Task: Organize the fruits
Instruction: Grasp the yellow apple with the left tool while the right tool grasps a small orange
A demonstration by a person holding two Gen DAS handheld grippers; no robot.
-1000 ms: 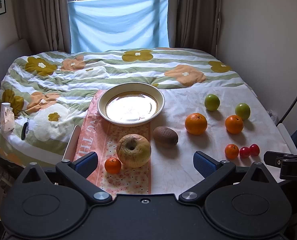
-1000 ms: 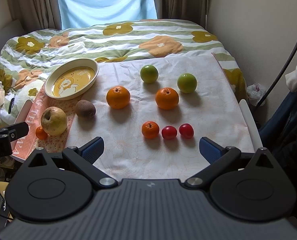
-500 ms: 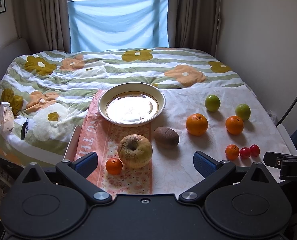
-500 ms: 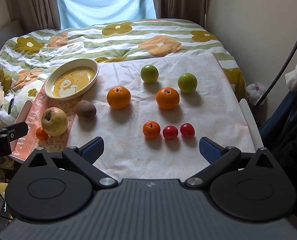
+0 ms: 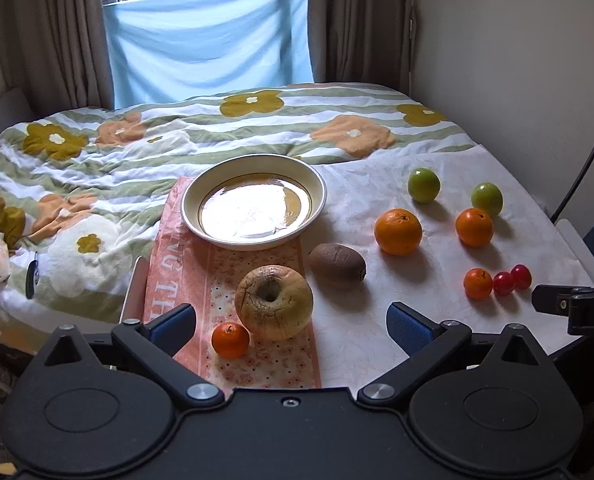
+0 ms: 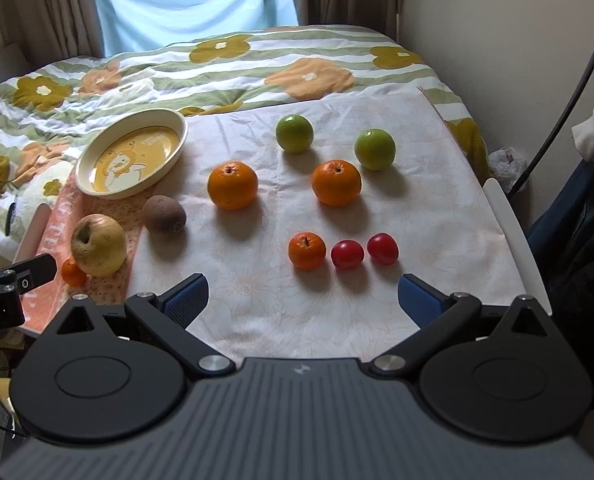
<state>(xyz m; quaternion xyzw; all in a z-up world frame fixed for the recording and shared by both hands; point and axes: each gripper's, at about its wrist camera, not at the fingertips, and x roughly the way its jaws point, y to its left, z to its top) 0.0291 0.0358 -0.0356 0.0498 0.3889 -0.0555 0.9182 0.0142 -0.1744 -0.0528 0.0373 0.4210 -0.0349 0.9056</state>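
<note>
Left gripper (image 5: pixel 291 322): fingers spread wide, empty, low over the wrinkled yellow apple (image 5: pixel 273 302) and small tangerine (image 5: pixel 230 340).
Right gripper (image 6: pixel 303 297): released, holding nothing.
Cream round dish (image 6: pixel 131 158): on the orange cloth, apparently empty.
Fruits: kiwi (image 6: pixel 164 214), oranges, green and red fruits scattered on the pale cloth (image 6: pixel 417 216).

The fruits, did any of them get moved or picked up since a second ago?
No. Both views only crept a little closer. The left gripper and right gripper stay open and empty. The apple, kiwi, oranges, green fruits and red ones lie where they were, and the plate holds no fruit.
</note>
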